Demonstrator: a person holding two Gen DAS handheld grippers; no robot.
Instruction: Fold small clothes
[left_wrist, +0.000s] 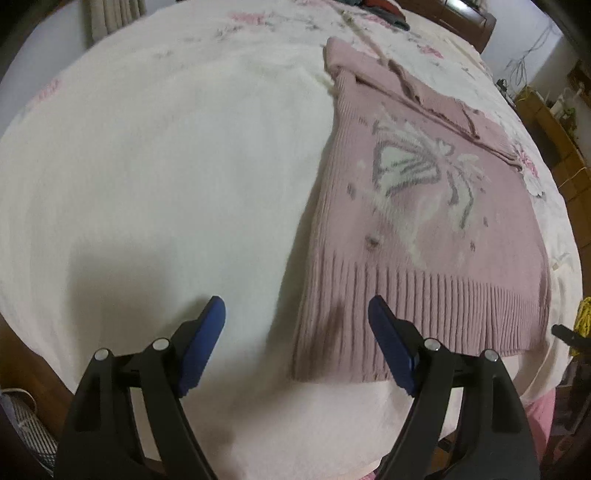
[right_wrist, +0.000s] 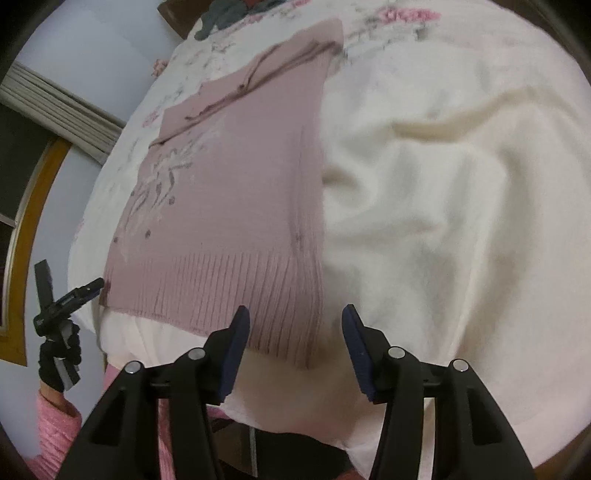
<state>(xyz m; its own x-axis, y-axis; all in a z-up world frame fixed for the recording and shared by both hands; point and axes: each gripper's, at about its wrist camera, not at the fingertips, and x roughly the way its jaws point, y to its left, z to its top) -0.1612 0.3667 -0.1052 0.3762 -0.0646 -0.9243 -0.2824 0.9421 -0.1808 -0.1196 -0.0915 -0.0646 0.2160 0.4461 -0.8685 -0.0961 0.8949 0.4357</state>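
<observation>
left wrist view: pink sweater (left_wrist: 424, 221) lies w/ sides folded in on bed (left_wrist: 166, 166), both tongs (left_wrist: 295, 314) (right_wrist: 295, 317) gaping, empty; crosswise fold prob left.

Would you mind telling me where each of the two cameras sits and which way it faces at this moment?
Left wrist: on the left gripper, open, looking forward across the white blanket over the pink sweater's left hem corner.
Right wrist: on the right gripper, open, over the hem's right corner; a gloved hand with a pink sleeve shows at left.
Shared: sweater and blanket.
</observation>
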